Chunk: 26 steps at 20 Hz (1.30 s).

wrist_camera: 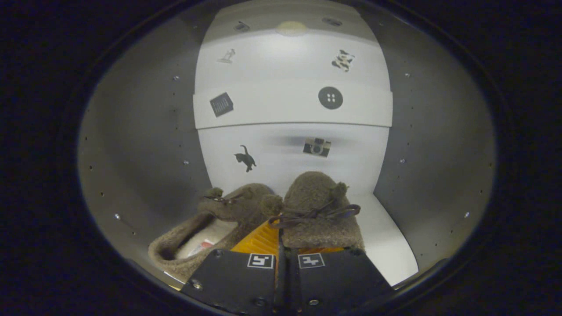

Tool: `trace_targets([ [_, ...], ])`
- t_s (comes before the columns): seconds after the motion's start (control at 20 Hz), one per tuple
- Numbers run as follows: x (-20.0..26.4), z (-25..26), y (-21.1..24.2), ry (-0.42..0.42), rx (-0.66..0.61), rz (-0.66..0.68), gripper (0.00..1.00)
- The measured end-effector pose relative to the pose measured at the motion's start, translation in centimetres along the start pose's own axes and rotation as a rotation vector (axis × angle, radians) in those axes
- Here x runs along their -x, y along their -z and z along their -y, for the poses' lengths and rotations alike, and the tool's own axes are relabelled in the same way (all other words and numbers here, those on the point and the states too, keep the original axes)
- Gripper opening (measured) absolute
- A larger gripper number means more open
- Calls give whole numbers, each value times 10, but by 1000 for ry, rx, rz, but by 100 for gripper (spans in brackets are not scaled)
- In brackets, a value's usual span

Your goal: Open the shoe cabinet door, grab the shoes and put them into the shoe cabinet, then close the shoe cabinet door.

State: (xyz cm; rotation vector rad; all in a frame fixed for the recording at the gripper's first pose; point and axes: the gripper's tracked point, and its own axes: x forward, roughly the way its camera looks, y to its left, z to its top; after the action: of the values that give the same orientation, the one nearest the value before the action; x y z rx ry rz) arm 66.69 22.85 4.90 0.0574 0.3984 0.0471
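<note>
Gripper view: tongs (281, 245) gripping fuzzy shoes (307, 210)

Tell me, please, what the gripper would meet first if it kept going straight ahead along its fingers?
Most likely the brown fuzzy slipper with the bow, which sits just ahead of the gripper and seems already pinched between its nearly closed fingers. Beyond the slipper stands the cabinet's white back wall, though depth is hard to judge.

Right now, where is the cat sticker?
In the gripper view, the cat sticker is on the cabinet's back panel, above the left slipper, left of the camera sticker.
</note>
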Motion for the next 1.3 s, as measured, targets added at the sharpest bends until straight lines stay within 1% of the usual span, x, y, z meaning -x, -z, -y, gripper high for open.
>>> trace_targets([
  [0.1, -4, 3, 13, 31, -13, -92, 10],
  [0.15, -7, 0, 18, 20, -20, -113, 14],
  [0.2, -6, -2, 20, 15, -16, -125, 22],
  [0.3, 5, -9, 14, -1, -17, -100, 39],
  [0.4, 21, -11, 5, 8, 4, -69, 55],
  [0.55, 46, -17, 6, 5, 18, -34, 80],
  [0.7, 80, -22, 0, 11, 52, 33, 81],
  [0.8, 111, -31, -7, -7, 61, 83, 82],
  [0.95, 174, -49, -16, -46, 73, 182, 81],
  [1.2, 286, -69, -4, -119, 66, 297, 100],
  [1.3, 326, -67, 12, -146, 61, 307, 100],
])
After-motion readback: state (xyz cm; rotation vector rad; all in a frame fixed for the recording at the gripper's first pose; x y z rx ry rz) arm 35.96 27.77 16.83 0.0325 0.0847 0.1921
